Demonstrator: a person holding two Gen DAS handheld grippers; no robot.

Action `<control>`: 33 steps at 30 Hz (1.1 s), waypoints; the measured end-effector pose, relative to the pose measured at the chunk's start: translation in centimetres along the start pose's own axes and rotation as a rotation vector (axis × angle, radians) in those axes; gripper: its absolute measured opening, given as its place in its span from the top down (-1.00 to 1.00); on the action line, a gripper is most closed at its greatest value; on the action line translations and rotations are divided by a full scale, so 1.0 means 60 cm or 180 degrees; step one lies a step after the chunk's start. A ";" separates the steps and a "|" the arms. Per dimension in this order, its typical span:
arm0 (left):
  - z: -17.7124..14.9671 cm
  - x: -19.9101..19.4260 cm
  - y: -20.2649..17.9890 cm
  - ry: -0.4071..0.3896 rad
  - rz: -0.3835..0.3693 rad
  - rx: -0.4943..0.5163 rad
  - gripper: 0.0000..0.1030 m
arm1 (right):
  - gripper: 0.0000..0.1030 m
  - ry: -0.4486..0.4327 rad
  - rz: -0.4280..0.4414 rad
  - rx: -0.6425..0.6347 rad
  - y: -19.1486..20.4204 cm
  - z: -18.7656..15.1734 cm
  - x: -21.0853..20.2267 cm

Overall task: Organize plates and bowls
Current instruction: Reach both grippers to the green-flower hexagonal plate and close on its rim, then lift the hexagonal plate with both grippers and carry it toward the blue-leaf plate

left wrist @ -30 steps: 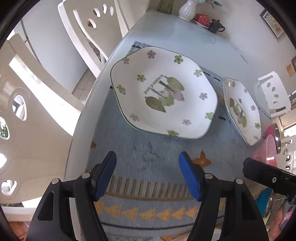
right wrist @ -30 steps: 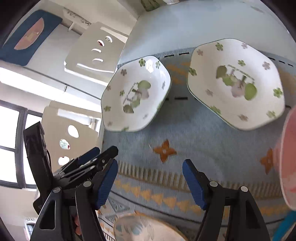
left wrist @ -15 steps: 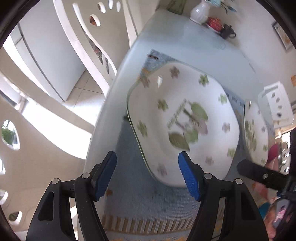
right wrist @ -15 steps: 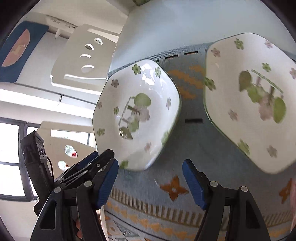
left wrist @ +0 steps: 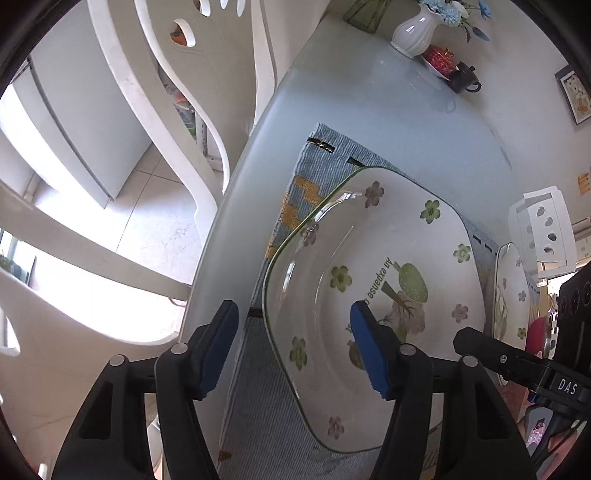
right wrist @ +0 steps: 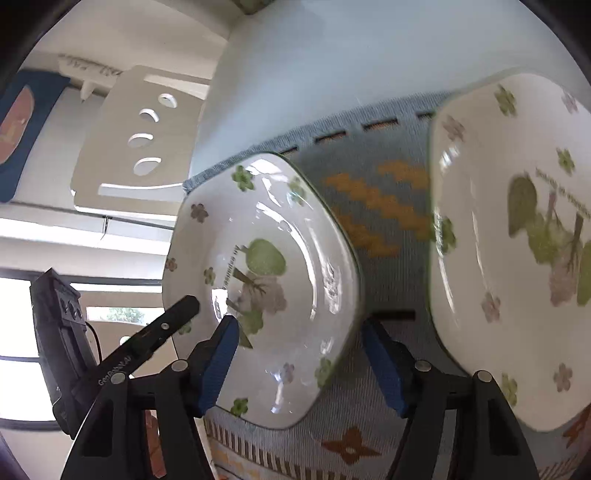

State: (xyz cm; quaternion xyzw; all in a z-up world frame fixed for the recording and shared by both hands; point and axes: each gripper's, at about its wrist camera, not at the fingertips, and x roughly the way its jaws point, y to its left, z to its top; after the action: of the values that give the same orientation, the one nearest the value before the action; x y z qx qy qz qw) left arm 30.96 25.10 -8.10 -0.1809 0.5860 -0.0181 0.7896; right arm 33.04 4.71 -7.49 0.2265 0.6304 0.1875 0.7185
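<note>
Change: both grippers have closed in on one plate (left wrist: pixel 388 295), on the mat (left wrist: pixel 310 173) at table's left edge | left gripper (left wrist: pixel 295 350) narrowing astride its 9 o'clock rim, not gripping | right gripper (right wrist: pixel 297 363) narrowing astride its 3 o'clock rim | second plate (right wrist: pixel 517 240) at 3 o'clock | meaning: lift likely next.

Two plates side by side on a mat, a gripper at each.

The mat (left wrist: pixel 325 173) lies on the table (left wrist: pixel 369 110), near its edge, with chairs (left wrist: pixel 177 122) beyond that edge. The left gripper (left wrist: pixel 291 347) straddles the near rim of one plate (left wrist: pixel 424 251), its jaws closing; the right gripper (right wrist: pixel 299 362) straddles the other plate (right wrist: pixel 266 280), perhaps not touching. A vase (left wrist: pixel 413 29) stands at the table's far end.
</note>
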 end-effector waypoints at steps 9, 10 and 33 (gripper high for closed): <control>0.011 0.002 -0.012 -0.0107 0.0197 0.0096 0.22 | -0.30 -0.0021 -0.0152 -0.0049 0.022 0.016 0.016; 0.010 0.001 -0.009 -0.0125 0.0237 0.0080 0.29 | -0.28 -0.0036 -0.0168 -0.0069 0.023 0.016 0.016; -0.016 -0.041 -0.021 -0.0388 0.0487 0.0301 0.48 | 0.71 -0.0246 -0.0493 -0.0442 0.012 -0.012 -0.002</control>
State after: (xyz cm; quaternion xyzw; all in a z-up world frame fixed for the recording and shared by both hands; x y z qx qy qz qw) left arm 29.57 24.24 -5.70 -0.0989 0.5475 0.0256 0.8305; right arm 32.32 5.27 -7.05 0.1338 0.6033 0.1658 0.7685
